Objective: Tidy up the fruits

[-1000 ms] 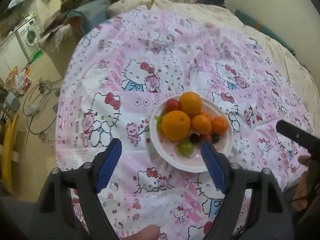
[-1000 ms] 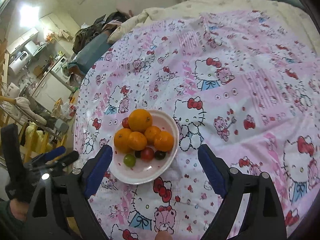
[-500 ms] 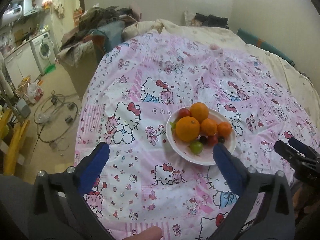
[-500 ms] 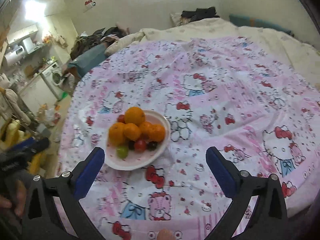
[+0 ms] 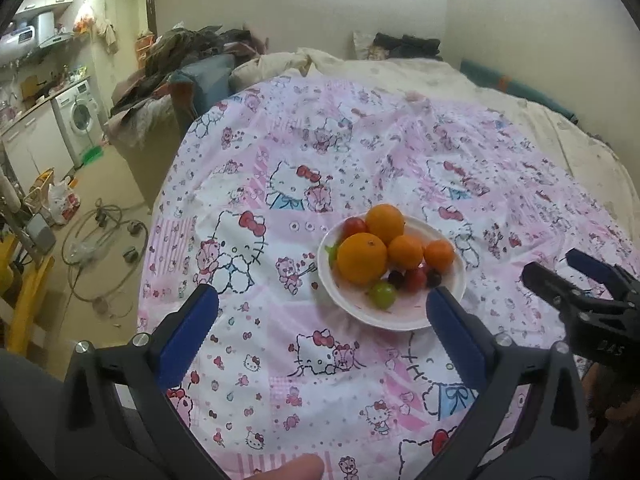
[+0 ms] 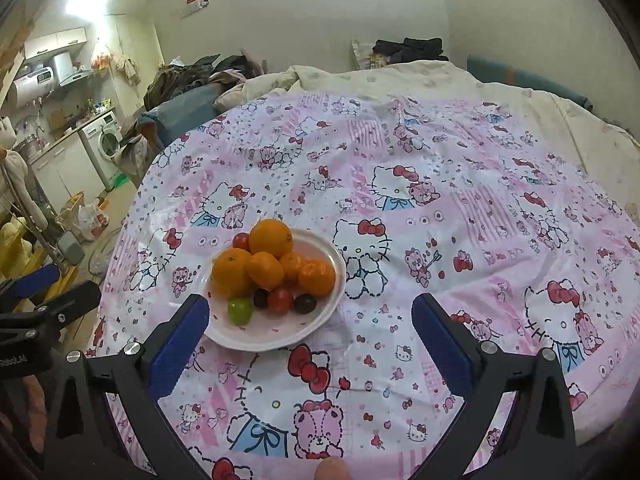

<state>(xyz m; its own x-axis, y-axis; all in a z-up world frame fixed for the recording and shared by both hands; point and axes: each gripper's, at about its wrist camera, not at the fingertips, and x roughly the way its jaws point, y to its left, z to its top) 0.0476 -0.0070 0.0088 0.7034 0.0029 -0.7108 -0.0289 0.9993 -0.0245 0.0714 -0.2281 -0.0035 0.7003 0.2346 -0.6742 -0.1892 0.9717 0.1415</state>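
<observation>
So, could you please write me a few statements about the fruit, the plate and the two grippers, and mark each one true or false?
1. All the fruit sits on the white plate. True.
2. The left gripper is shut on an orange. False: its jaws stand wide open with nothing between them.
3. A green grape lies at the near side of the pile. True.
4. The plate rests on a bare wooden table. False: it rests on a pink cartoon-print cloth.
5. The right gripper is open and holds nothing. True.
6. Only oranges are on the plate. False: small red, dark and green fruits lie beside the oranges.
</observation>
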